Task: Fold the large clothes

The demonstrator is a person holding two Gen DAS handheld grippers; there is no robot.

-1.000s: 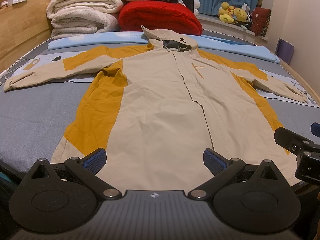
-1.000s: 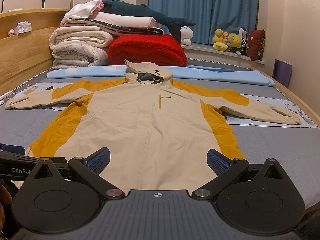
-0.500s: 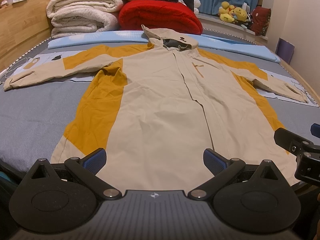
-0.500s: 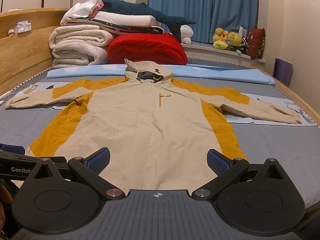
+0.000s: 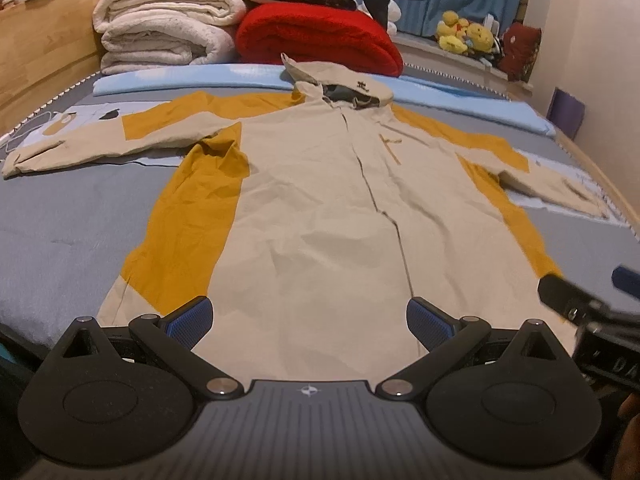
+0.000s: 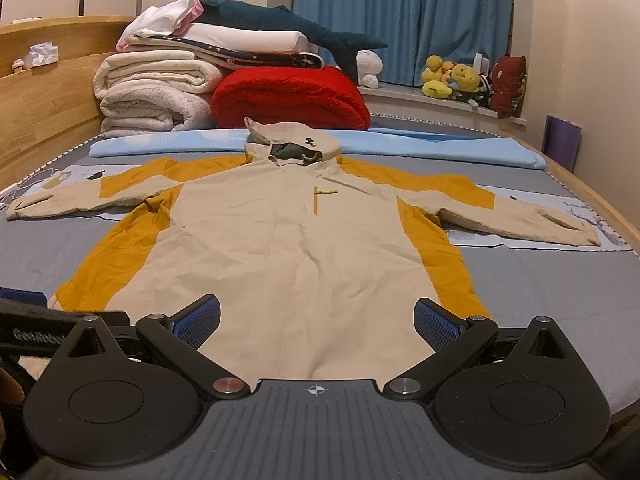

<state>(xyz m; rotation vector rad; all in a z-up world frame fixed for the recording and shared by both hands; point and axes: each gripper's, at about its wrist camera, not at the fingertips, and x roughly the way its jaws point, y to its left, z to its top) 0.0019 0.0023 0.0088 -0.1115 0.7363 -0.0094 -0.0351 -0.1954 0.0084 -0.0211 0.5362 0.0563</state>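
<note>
A large beige and mustard hooded jacket [image 5: 320,208] lies flat, front up, on the grey bed [image 5: 60,232], sleeves spread to both sides and hood at the far end. It also shows in the right wrist view [image 6: 280,248]. My left gripper [image 5: 308,320] is open and empty, hovering over the jacket's near hem. My right gripper [image 6: 316,322] is open and empty over the same hem, to the right of the left one; part of it shows in the left wrist view [image 5: 576,304].
Folded white blankets [image 6: 156,92], a red blanket [image 6: 292,98] and a plush shark [image 6: 280,24] are stacked at the bed's far end behind a light blue mat [image 6: 420,144]. A wooden headboard [image 6: 44,104] runs along the left. Plush toys [image 6: 452,80] sit by the blue curtain.
The left gripper has edged slightly forward and tilted, so the jacket looks a little nearer. The right gripper has barely moved. The jacket lies as before.
</note>
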